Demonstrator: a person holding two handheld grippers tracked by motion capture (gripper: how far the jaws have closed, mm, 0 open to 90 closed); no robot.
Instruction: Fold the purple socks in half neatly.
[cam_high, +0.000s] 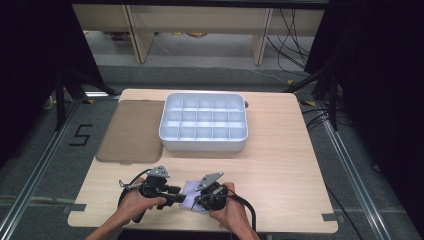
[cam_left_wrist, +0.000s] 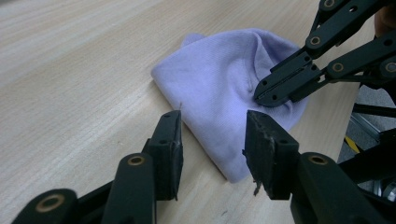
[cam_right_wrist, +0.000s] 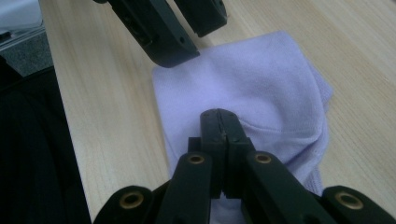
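At the near edge of the bench (cam_high: 280, 165), a small lilac cloth (cam_left_wrist: 224, 93) lies folded flat on the wood, between the person's two hands. The right hand-held gripper (cam_right_wrist: 219, 122) has its jaws pressed together on a raised fold of the cloth, a little pleat of fabric gathering at their tips. The left hand-held gripper (cam_left_wrist: 212, 128) hovers just beside the cloth's near edge with its jaws standing apart, one to either side of the hem and neither clearly touching it.

In the high view both hand-held grippers sit close to each other over the cloth (cam_high: 192, 196), while a white divided tray (cam_high: 203, 142) stands well apart at mid-bench and a flat brownish lid (cam_high: 132, 131) lies beside it on the left.

The work appears to be folding or lifting the cloth with both tools. The main risk, as I judge it, is that the right pinch holds only a thin fold, perhaps just the top layer; a pull would then peel that layer open and undo the folding, or let the fabric slip free. If the left jaws close too high, they may miss the hem or graze the wood. The two tools are also near enough to knock together, and the cloth sits close to the bench edge.
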